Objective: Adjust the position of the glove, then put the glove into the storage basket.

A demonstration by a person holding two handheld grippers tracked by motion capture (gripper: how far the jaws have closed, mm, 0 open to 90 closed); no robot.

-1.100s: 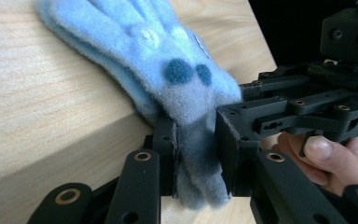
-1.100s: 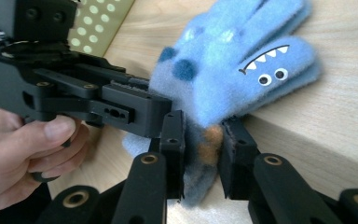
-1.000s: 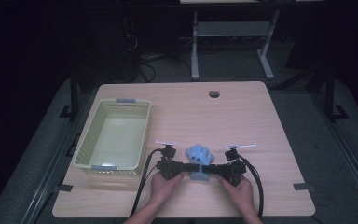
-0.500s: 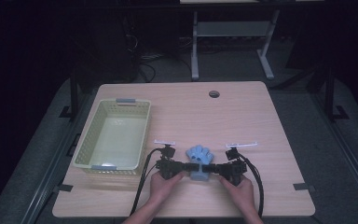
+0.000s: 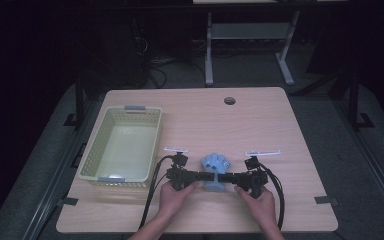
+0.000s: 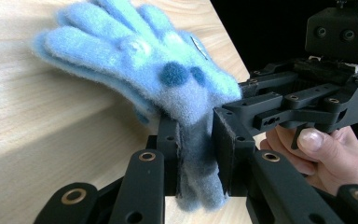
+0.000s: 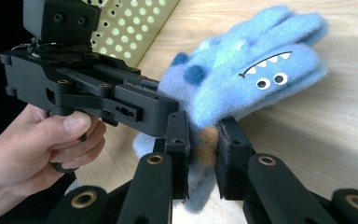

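A fuzzy light-blue glove (image 5: 216,167) with darker spots and a cartoon monster face lies near the table's front middle, fingers pointing away. My left gripper (image 5: 202,176) is shut on its cuff from the left side. In the left gripper view the glove (image 6: 140,60) spreads out above my left gripper (image 6: 196,149), whose pads squeeze the cuff. My right gripper (image 5: 228,177) pinches the same cuff from the right. The right gripper view shows the glove (image 7: 256,65) with eyes and teeth, and my right gripper (image 7: 204,144) clamped on its cuff.
A pale green perforated basket (image 5: 92,152), empty, stands on the table's left side. Two white labels (image 5: 263,152) lie behind the grippers. A round cable hole (image 5: 229,100) sits near the table's far edge. Black cables trail off the front edge.
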